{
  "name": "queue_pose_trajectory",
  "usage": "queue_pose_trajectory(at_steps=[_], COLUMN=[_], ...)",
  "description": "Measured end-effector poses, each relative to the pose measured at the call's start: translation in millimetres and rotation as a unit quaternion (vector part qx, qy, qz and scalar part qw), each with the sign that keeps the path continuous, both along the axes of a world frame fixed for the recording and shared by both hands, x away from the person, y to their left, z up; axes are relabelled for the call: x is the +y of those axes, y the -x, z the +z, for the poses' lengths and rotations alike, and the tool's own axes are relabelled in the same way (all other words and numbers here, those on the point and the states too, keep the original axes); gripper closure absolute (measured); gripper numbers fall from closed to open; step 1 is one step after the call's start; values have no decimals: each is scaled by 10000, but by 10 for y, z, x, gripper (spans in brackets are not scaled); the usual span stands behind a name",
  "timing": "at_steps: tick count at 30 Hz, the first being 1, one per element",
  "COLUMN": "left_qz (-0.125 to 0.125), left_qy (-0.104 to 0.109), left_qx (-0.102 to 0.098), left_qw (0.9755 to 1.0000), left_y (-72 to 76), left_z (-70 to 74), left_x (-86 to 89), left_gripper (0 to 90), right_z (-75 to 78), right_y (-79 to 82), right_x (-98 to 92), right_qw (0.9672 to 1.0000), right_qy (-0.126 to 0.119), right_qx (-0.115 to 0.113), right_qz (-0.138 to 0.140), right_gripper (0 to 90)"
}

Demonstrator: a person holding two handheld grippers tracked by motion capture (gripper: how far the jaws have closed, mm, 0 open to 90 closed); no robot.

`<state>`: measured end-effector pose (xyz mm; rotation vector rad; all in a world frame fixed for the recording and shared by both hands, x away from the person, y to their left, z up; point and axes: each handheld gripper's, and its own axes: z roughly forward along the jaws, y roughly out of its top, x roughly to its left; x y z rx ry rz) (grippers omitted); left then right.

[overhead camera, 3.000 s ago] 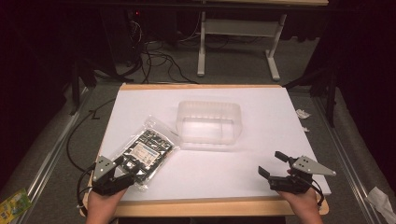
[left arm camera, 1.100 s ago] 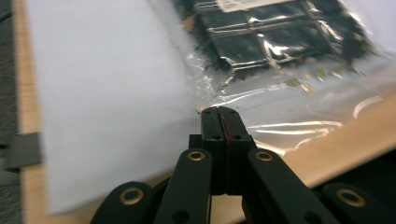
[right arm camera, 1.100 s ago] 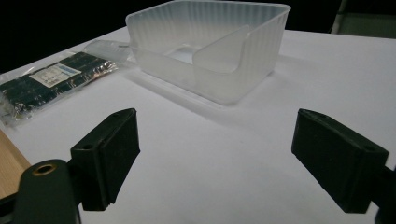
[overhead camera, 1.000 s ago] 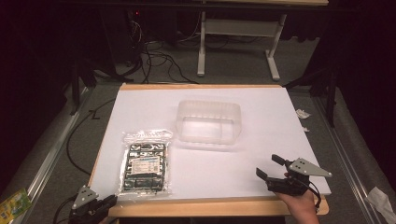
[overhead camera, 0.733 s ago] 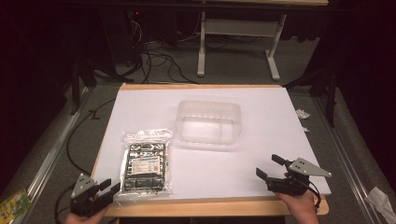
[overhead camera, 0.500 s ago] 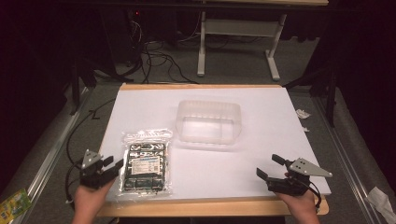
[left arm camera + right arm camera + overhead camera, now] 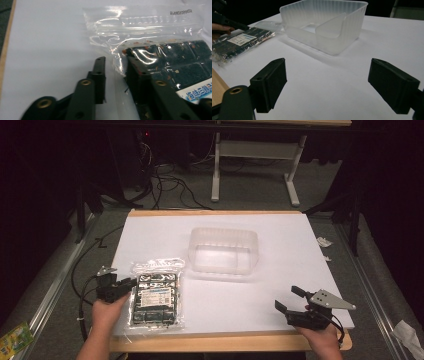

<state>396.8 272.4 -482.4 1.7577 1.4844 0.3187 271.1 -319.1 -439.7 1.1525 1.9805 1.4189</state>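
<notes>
Translucent plastic forms the container [image 7: 223, 251], which stands upright near the middle of the white table surface [image 7: 280, 245]; the right gripper view shows a curved divider wall inside it [image 7: 329, 25]. A clear sealed bag [image 7: 154, 292] lies flat on the surface, near the container on its left and toward the front edge. The bag holds dark blocks and carries a white label with blue print [image 7: 198, 93].

The left gripper [image 7: 127, 285] sits at the left edge of the bag, held by the person's left hand [image 7: 107, 307]. In the left gripper view its jaws stand partly apart, one on the bare surface, the other over the bag's clear edge beside the dark contents. Whether they grip the bag cannot be told.

The right gripper [image 7: 290, 301] rests near the front right corner of the surface, well apart from bag and container. Its jaws stand wide apart with nothing between them.
</notes>
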Motion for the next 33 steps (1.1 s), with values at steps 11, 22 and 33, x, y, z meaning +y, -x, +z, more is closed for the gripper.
queue_pose_trajectory(at_steps=[11, 22, 33], left_qz=[-223, -159, -220], left_qy=[-193, -366, -603], left_qx=[-252, -895, -1710], left_qw=[9992, 9952, 9832], left_y=[112, 330, 635], left_z=[10, 125, 406], left_x=[-21, -16, -55], left_gripper=[900, 900, 900], right_z=[-22, -36, -40], right_y=[-10, -18, -134], right_x=[25, 45, 442], right_qw=[10000, 10000, 9989], right_qy=[23, 43, -12], right_qx=[56, 66, 97], right_qz=[12, 47, 452], right_gripper=[157, 156, 159])
